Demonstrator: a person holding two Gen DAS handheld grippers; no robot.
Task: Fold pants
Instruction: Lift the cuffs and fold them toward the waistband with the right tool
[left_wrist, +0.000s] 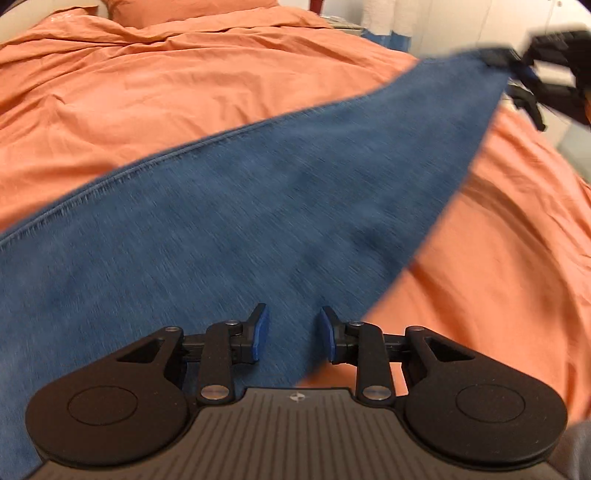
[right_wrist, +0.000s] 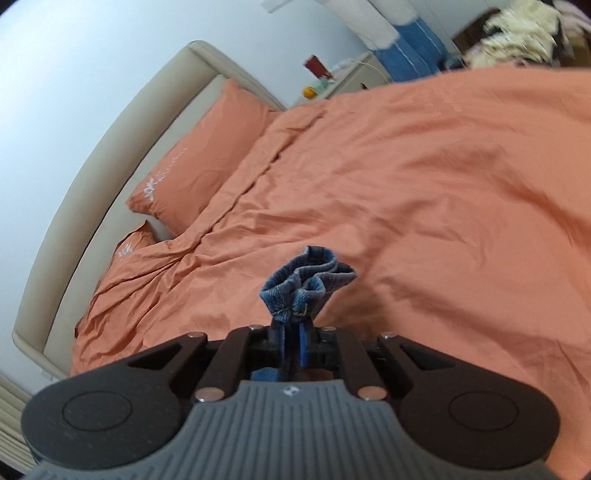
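Pants (left_wrist: 258, 192): blue denim, one item, spread across the orange duvet (left_wrist: 147, 92) of a bed. In the left wrist view the cloth runs as a long tapering band from 8 o'clock up to 2 o'clock, a stitched seam along its upper edge; the picture is blurred.

Left gripper (left_wrist: 294, 334): over the wide near end of the denim at 6 o'clock. Blue-padded fingers (left_wrist: 260, 332) stand partly apart, a narrow gap between them; denim is seen through the gap, and the pads do not press on it. No grasp visible.

Right gripper (right_wrist: 291, 345): fingers closed tight on a bunched hem of the denim (right_wrist: 308, 280), which sprouts in folds just past the tips, toward 12 o'clock. In the left wrist view this gripper (left_wrist: 517, 64) sits at 2 o'clock, at the narrow far end of the band, lifted off the duvet.

Pillow (right_wrist: 195, 155): orange, with a white flower print, at 10 o'clock in the right wrist view, against a beige padded headboard (right_wrist: 110, 140).

Nightstand (right_wrist: 351, 77): pale, at 12 o'clock beyond the bed, bearing small red and yellow objects too blurred to identify.
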